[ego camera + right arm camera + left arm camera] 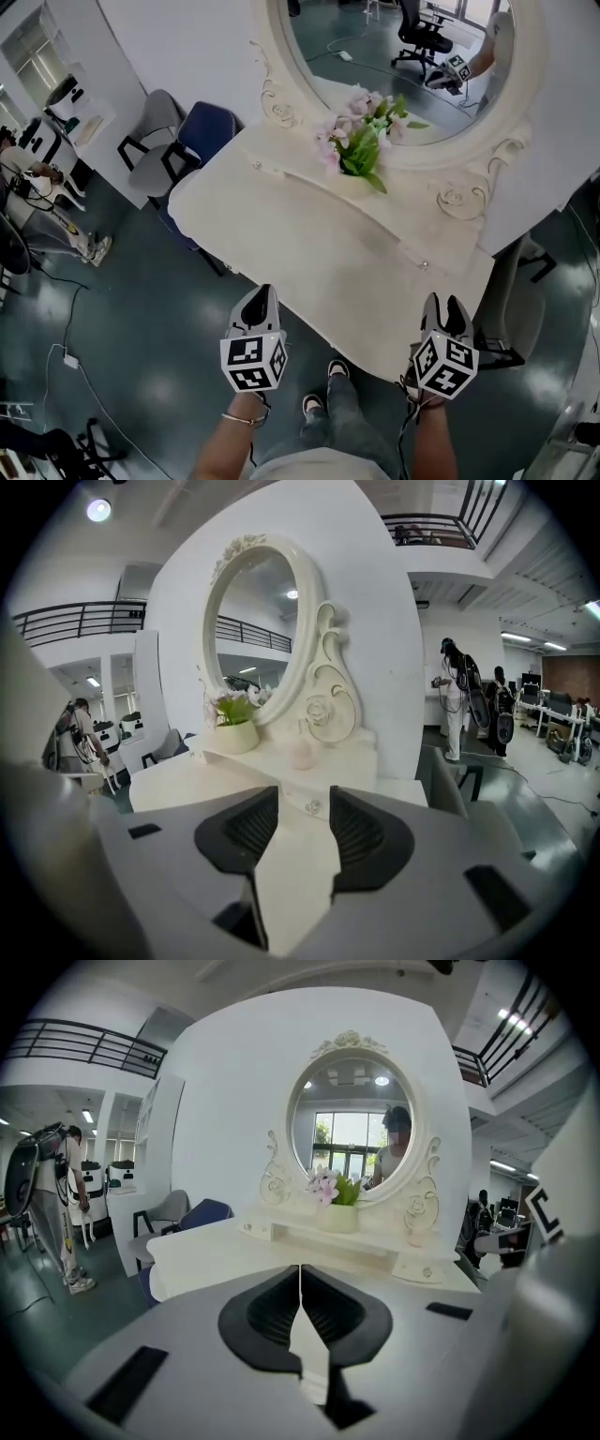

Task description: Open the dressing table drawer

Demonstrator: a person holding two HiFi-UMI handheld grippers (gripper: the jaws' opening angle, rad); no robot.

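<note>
The small right-hand drawer [312, 807] of the cream dressing table [309, 253] sits closed below the mirror's scrolled base. It lies at 12 o'clock from the right gripper [305, 794], and its knob shows in the gap between that gripper's fingers, which stand apart and hold nothing. The left gripper [300, 1271] hovers just off the worktop's front edge with its fingers pressed together and empty, while potted pink flowers [361, 136] stand at the worktop's 12 o'clock side before the oval mirror [375, 47].

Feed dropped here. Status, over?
Left tool shut, empty. Right tool open, aimed at drawer knob, not touching. Drawer closed. Path clear.
</note>
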